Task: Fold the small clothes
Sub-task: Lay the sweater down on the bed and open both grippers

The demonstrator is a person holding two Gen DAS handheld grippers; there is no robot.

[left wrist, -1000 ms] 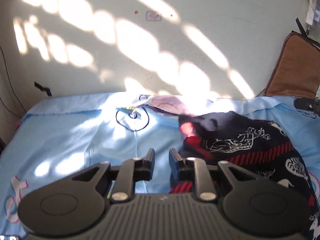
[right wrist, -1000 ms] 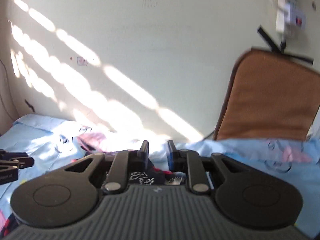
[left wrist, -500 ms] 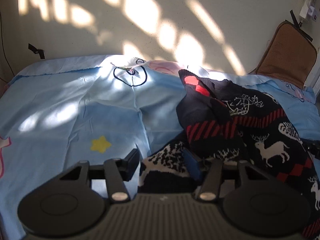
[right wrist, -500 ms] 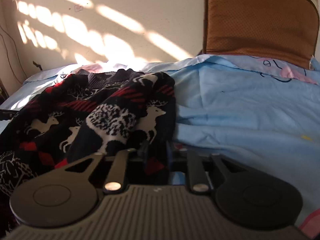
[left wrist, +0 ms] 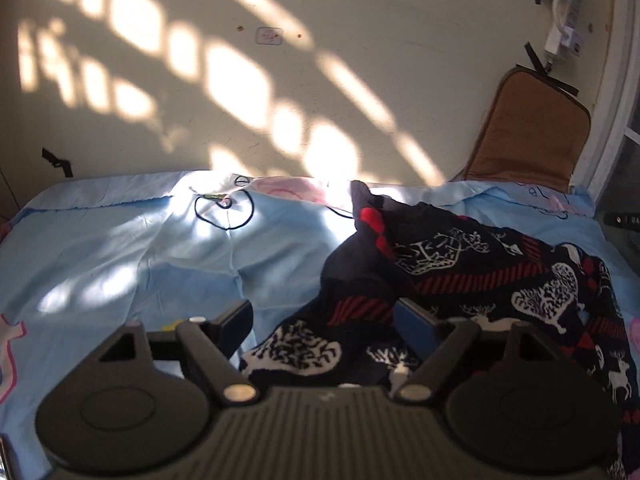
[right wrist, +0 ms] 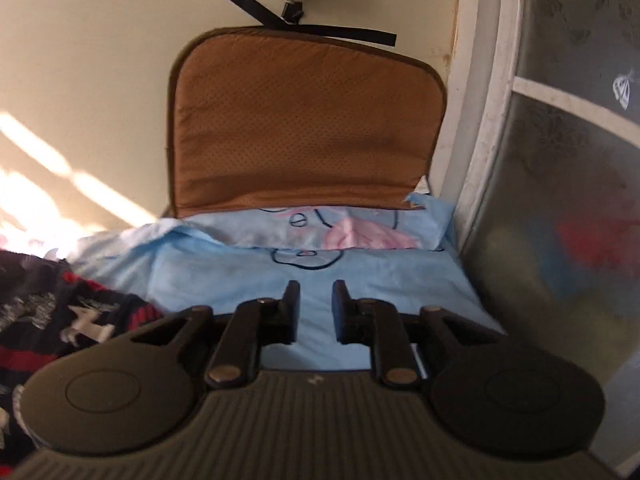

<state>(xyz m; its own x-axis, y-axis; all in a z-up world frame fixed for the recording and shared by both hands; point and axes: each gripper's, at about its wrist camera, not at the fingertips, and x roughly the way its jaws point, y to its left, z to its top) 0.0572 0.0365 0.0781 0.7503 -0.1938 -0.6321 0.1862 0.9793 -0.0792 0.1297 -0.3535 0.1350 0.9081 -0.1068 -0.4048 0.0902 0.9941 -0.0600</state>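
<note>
**Sweater released on bed**

Left gripper (left wrist: 324,322): jaws just opening, spread wide, dark reindeer-patterned sweater (left wrist: 472,276) lying loose between them. Right gripper (right wrist: 316,308): jaws just opening, slightly parted, nothing between, over blue bedsheet (right wrist: 224,276). Beyond: brown cushion (right wrist: 304,120) against wall.

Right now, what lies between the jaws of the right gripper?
Only bare blue sheet, seen in the right wrist view; the dark sweater lies off to the left.

The left gripper's (left wrist: 326,322) body hides the near edge of the dark patterned sweater (left wrist: 472,276), whose right side runs off the frame. In the right wrist view the sweater is blurred and cut off left of the right gripper (right wrist: 316,308).
</note>
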